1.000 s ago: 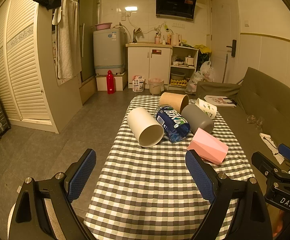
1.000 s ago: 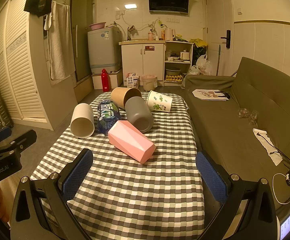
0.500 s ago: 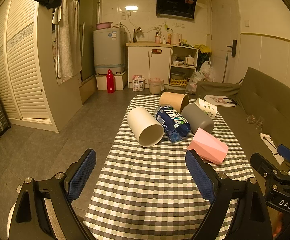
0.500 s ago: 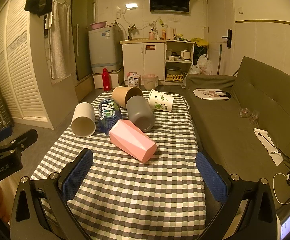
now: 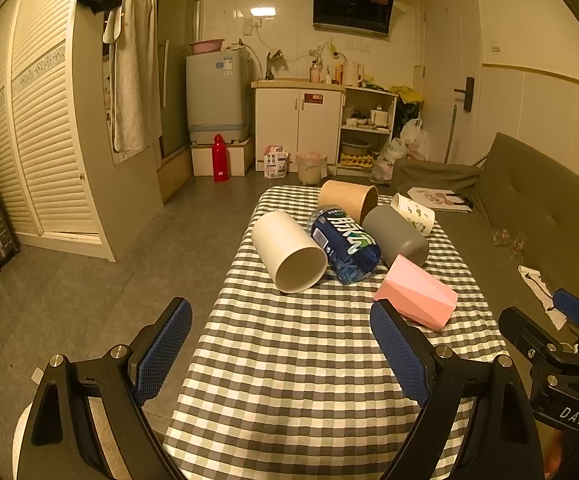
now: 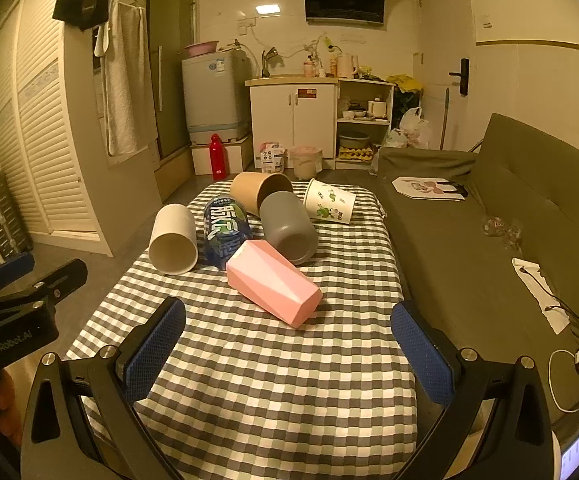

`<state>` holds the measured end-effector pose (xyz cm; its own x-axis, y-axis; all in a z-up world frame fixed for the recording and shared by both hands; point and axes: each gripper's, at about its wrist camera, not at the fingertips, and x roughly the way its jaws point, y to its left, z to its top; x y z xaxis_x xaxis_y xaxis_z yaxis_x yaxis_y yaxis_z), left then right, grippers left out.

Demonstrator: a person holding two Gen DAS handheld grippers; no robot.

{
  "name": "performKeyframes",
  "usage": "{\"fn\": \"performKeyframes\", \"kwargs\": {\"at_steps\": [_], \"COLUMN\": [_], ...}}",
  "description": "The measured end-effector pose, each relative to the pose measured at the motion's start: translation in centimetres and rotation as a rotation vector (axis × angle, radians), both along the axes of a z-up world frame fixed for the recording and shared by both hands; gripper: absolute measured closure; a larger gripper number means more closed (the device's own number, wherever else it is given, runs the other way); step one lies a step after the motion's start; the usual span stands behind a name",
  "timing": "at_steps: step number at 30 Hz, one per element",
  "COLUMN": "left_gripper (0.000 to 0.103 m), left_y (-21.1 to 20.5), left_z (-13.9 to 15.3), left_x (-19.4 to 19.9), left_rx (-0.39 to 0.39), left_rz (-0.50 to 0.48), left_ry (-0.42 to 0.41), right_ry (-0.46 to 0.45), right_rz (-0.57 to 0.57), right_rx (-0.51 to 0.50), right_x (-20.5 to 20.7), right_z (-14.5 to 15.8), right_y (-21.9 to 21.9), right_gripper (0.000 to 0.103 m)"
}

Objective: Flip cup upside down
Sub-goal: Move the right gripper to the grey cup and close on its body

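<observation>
Several cups lie on their sides on a checked table [image 5: 289,360] [image 6: 289,380]: a white cup [image 5: 287,256] [image 6: 173,238], a pink faceted cup [image 5: 417,296] [image 6: 273,282], a grey cup [image 5: 395,234] [image 6: 287,228], a tan cup [image 5: 347,198] [image 6: 257,192] and a printed paper cup [image 5: 413,214] [image 6: 329,206]. A blue-labelled bottle [image 5: 345,242] [image 6: 225,232] lies between them. My left gripper [image 5: 279,350] is open and empty over the table's near end. My right gripper [image 6: 287,344] is open and empty, just short of the pink cup.
A dark sofa [image 6: 509,240] runs along the table's right side with papers and a cable on it. Bare floor [image 5: 109,280] lies left of the table. A washing machine [image 5: 215,96], cabinets and a red bottle [image 5: 218,158] stand at the far wall.
The right gripper has moved slightly forward towards the cups. The left gripper has barely moved. The cups have not moved.
</observation>
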<state>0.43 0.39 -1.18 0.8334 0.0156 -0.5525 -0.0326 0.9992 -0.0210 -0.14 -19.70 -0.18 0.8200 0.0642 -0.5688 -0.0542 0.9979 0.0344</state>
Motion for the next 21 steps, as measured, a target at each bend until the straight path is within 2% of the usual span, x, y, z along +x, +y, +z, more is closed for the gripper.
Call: {"fn": "performKeyframes", "kwargs": {"at_steps": [5,10,17,21], "left_gripper": [0.010,0.010,0.010,0.010], "left_y": [-0.3,-0.4,-0.4,-0.1], "left_z": [0.1,0.2,-0.3,-1.0], "left_x": [1.3,3.8,9.0,11.9], "left_rx": [-0.007,-0.005,0.009,0.007], "left_rz": [-0.002,0.012,0.034,0.052], "left_ry": [0.025,0.055,0.092,0.115], "right_ry": [0.016,0.060,0.118,0.182], "right_rz": [0.006,-0.001,0.021,0.063], "right_rx": [0.010,0.021,-0.022,-0.041], "right_x": [1.0,4.1,12.6,18.3], "right_z": [0.4,0.6,0.6,-0.8], "right_y": [-0.2,-1.1,-1.8,-1.5], "right_gripper": [0.000,0.000,0.000,0.000]}}
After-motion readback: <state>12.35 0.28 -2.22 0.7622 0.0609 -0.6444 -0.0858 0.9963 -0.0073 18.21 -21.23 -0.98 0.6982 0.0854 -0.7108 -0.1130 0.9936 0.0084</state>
